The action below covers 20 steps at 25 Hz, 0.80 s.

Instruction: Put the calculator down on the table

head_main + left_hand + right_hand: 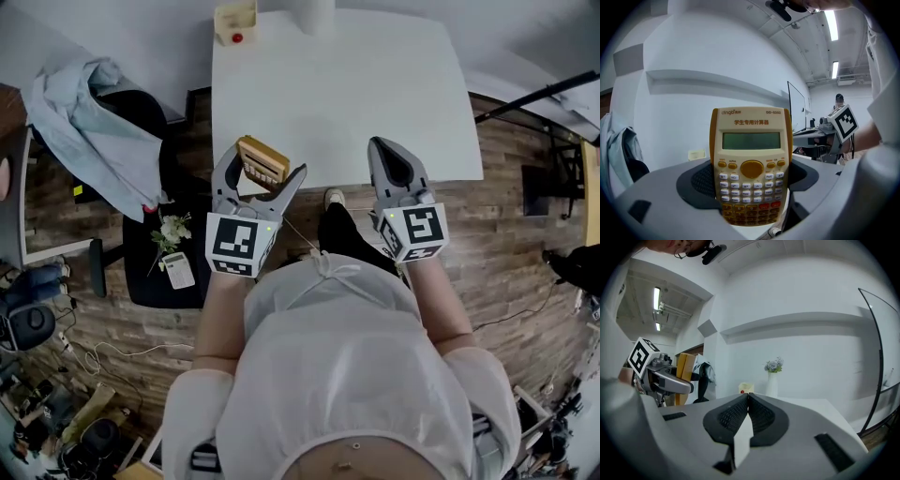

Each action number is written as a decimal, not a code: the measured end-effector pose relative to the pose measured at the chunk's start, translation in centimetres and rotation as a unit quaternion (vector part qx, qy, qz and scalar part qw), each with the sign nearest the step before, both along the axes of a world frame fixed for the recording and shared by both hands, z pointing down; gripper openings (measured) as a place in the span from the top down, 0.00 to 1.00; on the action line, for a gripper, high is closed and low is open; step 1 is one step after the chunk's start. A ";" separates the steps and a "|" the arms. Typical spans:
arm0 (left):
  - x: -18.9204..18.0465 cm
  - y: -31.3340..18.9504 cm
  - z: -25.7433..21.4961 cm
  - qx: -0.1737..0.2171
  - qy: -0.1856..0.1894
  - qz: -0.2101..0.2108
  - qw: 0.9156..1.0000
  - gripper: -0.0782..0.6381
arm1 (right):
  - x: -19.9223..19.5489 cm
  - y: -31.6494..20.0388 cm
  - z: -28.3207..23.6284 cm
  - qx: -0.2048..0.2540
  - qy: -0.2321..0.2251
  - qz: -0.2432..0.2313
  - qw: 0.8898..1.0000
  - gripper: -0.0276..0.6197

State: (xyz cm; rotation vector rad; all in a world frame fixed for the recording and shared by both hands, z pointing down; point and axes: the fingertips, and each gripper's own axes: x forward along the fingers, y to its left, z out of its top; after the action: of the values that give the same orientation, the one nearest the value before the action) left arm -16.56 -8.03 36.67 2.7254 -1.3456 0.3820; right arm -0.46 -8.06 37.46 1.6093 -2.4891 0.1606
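A cream and orange calculator [262, 161] stands upright between the jaws of my left gripper [258, 178], which is shut on it, over the near edge of the white table [375, 94]. In the left gripper view the calculator [751, 164] faces the camera, screen at the top and keys below. My right gripper [397, 167] hovers at the same table edge, further right, shut with nothing in it; its black pads [761, 416] meet at the tips. The right gripper view also catches the left gripper [665, 378] with the calculator [684, 373] edge-on.
A small cream box with a red button [235, 21] and a white vase [317, 11] stand at the table's far edge. A black chair [155, 141] draped with a pale blue garment [89, 122] sits left of the table. Another calculator [177, 270] and flowers [172, 231] lie lower left.
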 end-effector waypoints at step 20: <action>8.5 -16.1 16.3 -0.174 -0.079 -0.035 0.981 0.31 | 7.1 -18.0 9.1 -0.088 0.002 -0.066 0.994 0.95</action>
State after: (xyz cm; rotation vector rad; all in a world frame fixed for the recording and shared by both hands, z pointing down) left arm -8.06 -24.12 53.01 2.3967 -1.2631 0.7639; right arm 6.63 -26.05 46.60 1.3722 -2.4894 0.3469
